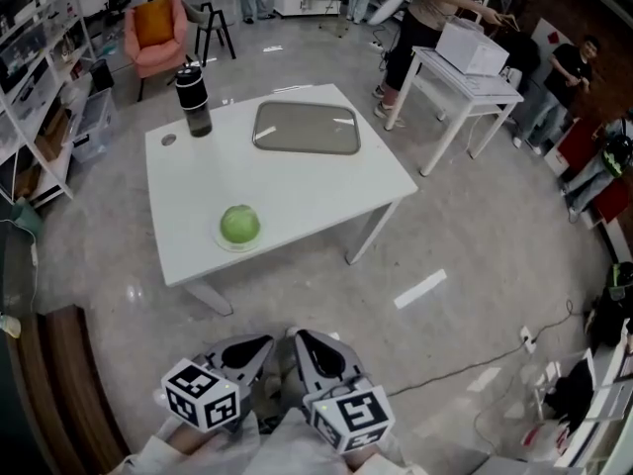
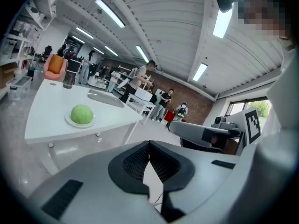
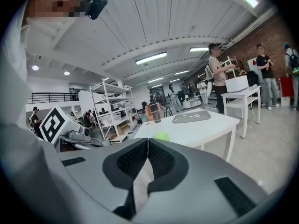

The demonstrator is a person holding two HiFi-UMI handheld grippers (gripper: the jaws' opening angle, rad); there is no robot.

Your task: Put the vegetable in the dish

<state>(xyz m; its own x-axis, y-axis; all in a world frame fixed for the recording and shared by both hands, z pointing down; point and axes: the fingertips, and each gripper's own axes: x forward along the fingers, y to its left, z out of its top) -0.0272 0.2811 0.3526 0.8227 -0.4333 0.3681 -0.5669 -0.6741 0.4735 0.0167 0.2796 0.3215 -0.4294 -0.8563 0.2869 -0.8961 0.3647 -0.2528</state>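
Note:
A round green vegetable (image 1: 239,223) rests on a small pale dish (image 1: 224,239) near the front edge of the white table (image 1: 297,191). The left gripper view shows the vegetable (image 2: 82,114) on its dish (image 2: 68,121) far off to the left. Only the top of the vegetable (image 3: 161,136) peeks over the jaws in the right gripper view. My left gripper (image 1: 259,346) and right gripper (image 1: 307,342) are held close to my body, well short of the table. Both are shut with nothing between the jaws.
A dark tumbler (image 1: 194,100) stands at the table's far left corner. A grey tray (image 1: 306,128) lies at the far side. A second white table (image 1: 465,82) with a box, several people, shelving (image 1: 40,87) and a pink armchair (image 1: 155,36) surround the area.

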